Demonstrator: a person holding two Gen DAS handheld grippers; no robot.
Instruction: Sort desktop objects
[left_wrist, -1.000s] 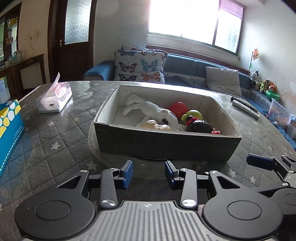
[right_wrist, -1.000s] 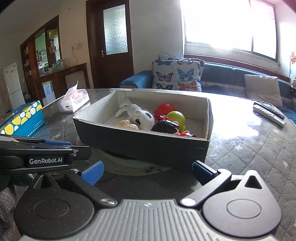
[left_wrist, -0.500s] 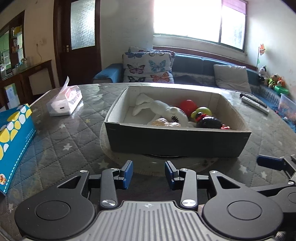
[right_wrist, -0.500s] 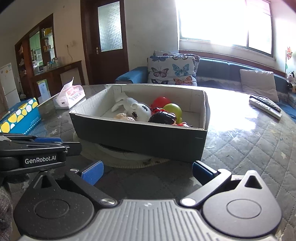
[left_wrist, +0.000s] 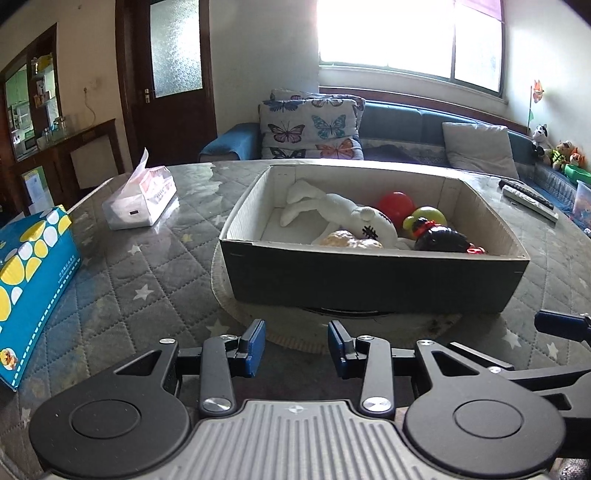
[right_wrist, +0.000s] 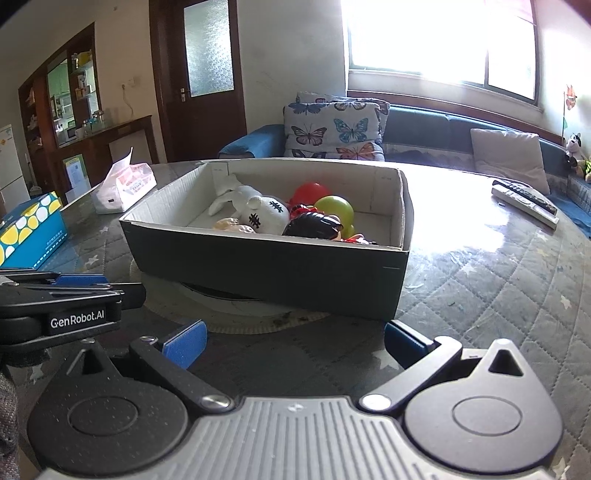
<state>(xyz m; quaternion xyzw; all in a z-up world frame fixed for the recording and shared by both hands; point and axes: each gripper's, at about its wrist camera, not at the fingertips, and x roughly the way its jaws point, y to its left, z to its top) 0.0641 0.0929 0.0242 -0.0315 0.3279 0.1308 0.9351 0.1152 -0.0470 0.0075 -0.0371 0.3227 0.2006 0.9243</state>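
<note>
A dark cardboard box (left_wrist: 369, 280) with a white inside stands on the quilted table. It holds a white plush toy (left_wrist: 343, 214), a red ball (left_wrist: 396, 205), a green ball (left_wrist: 424, 216), a black toy (left_wrist: 441, 238) and a tan piece (left_wrist: 347, 239). My left gripper (left_wrist: 295, 347) hovers just short of the box's near wall. Its jaws are closing and nothing is between them. My right gripper (right_wrist: 295, 341) stands wide open and empty in front of the box (right_wrist: 277, 273), to the right of the left one.
A white tissue pack (left_wrist: 140, 201) and a blue and yellow tissue box (left_wrist: 33, 273) lie to the left. Remote controls (left_wrist: 528, 199) rest at the far right. A round mat (left_wrist: 258, 325) lies under the box. A sofa with cushions stands behind the table.
The left wrist view has swung a little to the left and upward, so the box sits further right in it. Both grippers stay empty in front of the box.
</note>
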